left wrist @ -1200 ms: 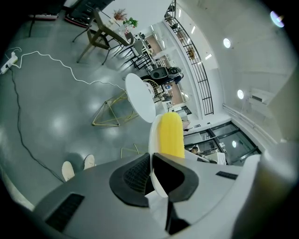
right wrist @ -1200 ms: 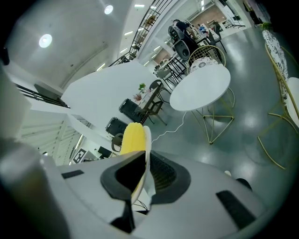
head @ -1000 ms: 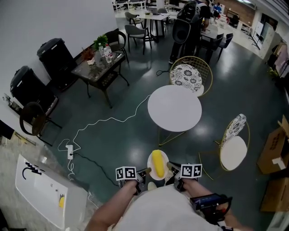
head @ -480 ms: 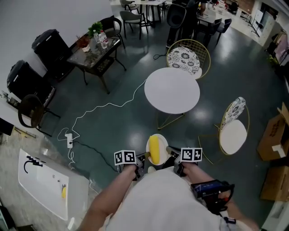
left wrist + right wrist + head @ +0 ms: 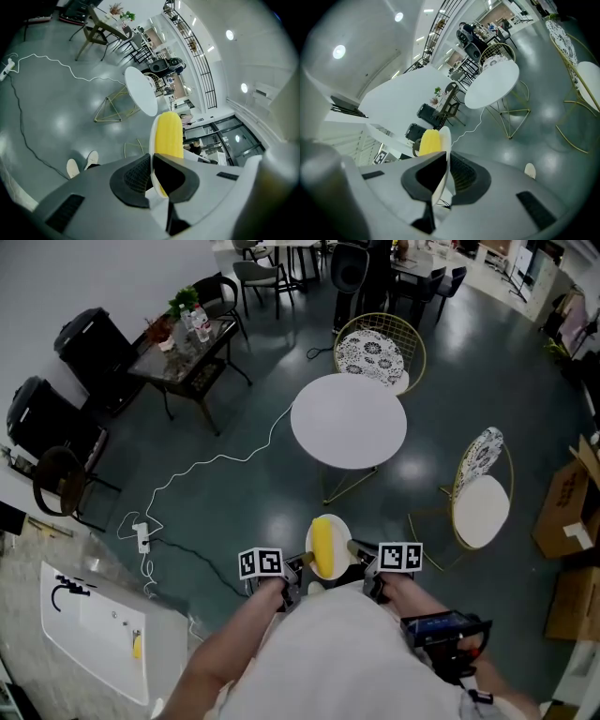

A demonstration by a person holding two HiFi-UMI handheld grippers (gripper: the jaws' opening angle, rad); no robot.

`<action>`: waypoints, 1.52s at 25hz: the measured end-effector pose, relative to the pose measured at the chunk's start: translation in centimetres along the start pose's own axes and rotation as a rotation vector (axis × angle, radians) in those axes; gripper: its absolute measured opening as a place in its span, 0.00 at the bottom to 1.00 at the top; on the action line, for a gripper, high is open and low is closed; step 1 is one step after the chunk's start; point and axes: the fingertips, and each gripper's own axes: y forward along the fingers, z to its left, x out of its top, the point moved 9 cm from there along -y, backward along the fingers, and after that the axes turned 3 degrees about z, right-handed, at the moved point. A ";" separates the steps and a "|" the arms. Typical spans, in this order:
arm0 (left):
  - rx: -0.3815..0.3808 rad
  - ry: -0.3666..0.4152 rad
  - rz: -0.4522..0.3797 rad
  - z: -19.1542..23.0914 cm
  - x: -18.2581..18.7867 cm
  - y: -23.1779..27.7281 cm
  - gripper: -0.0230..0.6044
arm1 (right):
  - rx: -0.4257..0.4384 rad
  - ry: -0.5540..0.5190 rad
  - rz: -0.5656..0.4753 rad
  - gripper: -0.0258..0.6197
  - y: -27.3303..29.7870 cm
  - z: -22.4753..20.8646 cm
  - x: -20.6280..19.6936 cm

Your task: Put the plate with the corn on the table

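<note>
**Carrying the corn plate toward the round table**

Head view: the plate with the corn hangs over the floor, well short of the white table. The left gripper and right gripper sit at opposite rims, forearms tucked close to the body.

Left gripper view: jaws clamped on the rim.

Right gripper view: jaws pinching the far edge likewise.

Best carried level, both sides equally high, so the corn cannot roll

bare round table ahead, open floor before it, patterned chair behind
</note>
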 end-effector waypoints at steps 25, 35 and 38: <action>0.025 -0.039 -0.045 2.5 1.0 -2.5 0.08 | 0.013 0.015 0.067 0.09 4.2 0.8 0.0; 0.041 -0.052 -0.068 3.0 4.6 -2.3 0.08 | 0.034 0.013 0.088 0.09 6.8 0.5 3.3; 0.044 -0.061 -0.066 3.2 6.0 -1.5 0.08 | 0.037 0.010 0.094 0.09 7.5 0.1 4.8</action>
